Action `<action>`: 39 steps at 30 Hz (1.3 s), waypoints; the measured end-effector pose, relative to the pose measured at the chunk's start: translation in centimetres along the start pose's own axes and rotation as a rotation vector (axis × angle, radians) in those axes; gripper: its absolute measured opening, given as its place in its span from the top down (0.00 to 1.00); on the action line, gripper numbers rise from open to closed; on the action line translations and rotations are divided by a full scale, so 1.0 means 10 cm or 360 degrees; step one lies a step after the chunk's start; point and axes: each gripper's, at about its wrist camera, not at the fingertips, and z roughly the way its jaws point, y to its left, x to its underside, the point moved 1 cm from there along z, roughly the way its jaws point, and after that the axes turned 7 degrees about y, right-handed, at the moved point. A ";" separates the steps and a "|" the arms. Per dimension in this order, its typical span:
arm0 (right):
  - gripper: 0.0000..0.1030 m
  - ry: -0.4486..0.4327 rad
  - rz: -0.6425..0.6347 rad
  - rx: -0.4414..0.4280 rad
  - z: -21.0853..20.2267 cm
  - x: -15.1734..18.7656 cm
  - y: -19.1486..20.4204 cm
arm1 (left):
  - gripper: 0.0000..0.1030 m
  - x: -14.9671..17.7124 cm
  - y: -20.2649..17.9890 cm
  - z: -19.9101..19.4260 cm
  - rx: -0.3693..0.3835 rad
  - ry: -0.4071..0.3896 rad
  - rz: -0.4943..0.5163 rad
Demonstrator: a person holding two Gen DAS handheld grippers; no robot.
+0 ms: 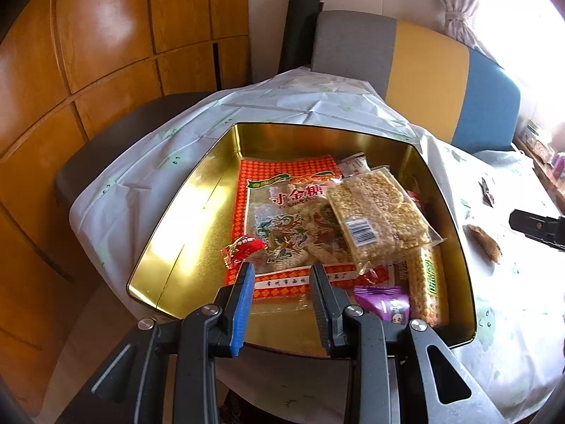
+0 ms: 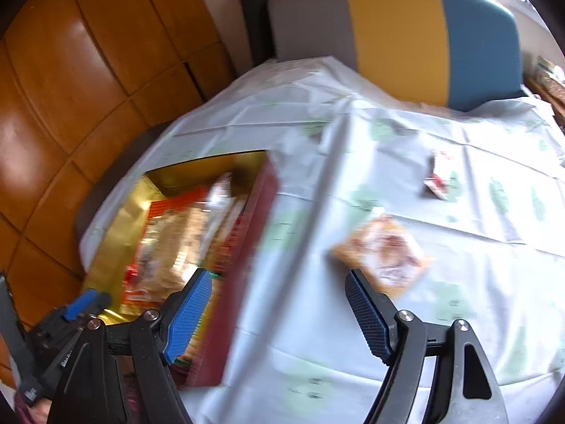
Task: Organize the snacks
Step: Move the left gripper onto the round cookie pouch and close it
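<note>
A gold-lined tin (image 1: 183, 219) on the tablecloth holds several snacks: a big orange bag (image 1: 282, 190), a clear rice-cake packet (image 1: 378, 212), a red candy (image 1: 243, 247), a purple packet (image 1: 385, 300) and a yellow bar (image 1: 427, 282). My left gripper (image 1: 282, 277) hovers over the tin's near edge, partly open, with nothing between its fingers. In the blurred right wrist view my right gripper (image 2: 279, 279) is wide open and empty above the cloth, just right of the tin's dark red wall (image 2: 247, 247). An orange snack packet (image 2: 385, 254) lies beside its right finger.
A small red and white wrapper (image 2: 438, 180) lies farther back on the tablecloth (image 2: 353, 335). A grey, yellow and blue chair back (image 1: 423, 74) stands behind the table, with a black cylinder (image 1: 300, 28) beside it. Wooden cabinets (image 1: 88, 70) fill the left.
</note>
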 end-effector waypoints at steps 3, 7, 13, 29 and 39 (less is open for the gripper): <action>0.23 0.0008 0.0023 0.0075 -0.09 0.03 -0.26 | 0.67 -0.01 -0.06 -0.05 0.0017 -0.0021 0.0041; 0.23 0.0038 0.0066 0.0204 -0.18 0.05 -0.63 | 0.66 -0.02 -0.17 -0.10 0.0055 -0.0037 0.0106; 0.23 0.0116 0.0118 0.0382 -0.27 0.04 -1.19 | 0.65 -0.08 -0.50 -0.22 0.0175 -0.0045 0.0251; 0.23 0.0109 0.0621 0.0277 -0.36 0.18 -2.20 | 0.42 -0.34 -2.03 -0.05 0.0601 0.0305 0.0512; 0.23 -0.0011 0.0724 0.0175 -0.55 0.13 -2.28 | 0.42 -0.48 -2.65 0.64 0.0525 0.0556 0.0440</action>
